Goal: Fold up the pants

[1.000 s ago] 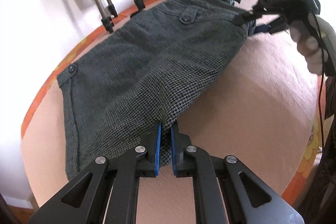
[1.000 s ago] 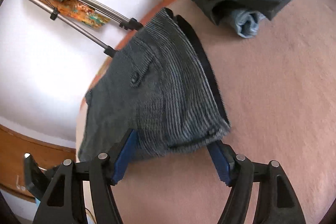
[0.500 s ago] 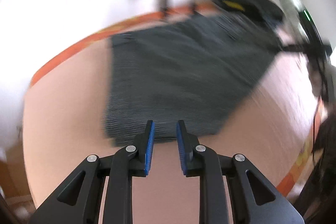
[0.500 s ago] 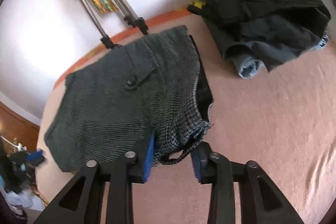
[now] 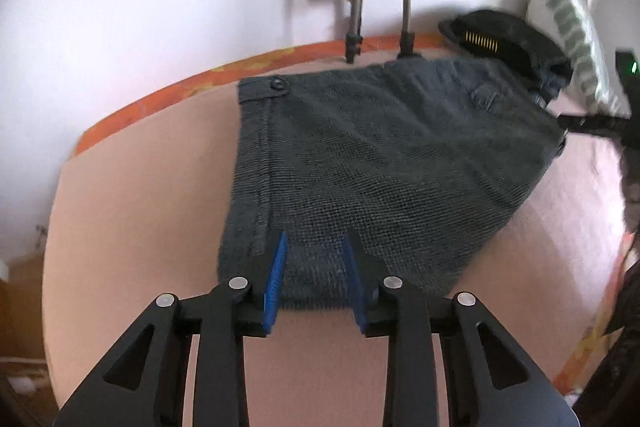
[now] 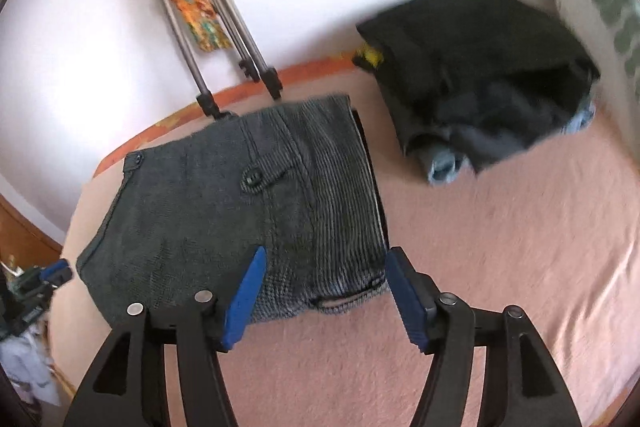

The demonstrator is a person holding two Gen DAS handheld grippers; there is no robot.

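Both claws released, pants [image 5: 380, 163] just ahead

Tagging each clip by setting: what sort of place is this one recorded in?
Most likely a bedroom at home. The grey pants lie on a pink bedsheet against a white wall, with a patterned pillow at one end and a pile of dark clothes beside it.

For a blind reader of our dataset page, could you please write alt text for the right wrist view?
Folded grey pants lie flat on a pink bed cover, with the open right gripper at their near edge, gripping nothing. Behind them lie a dark clothes pile and tripod legs against a white wall.
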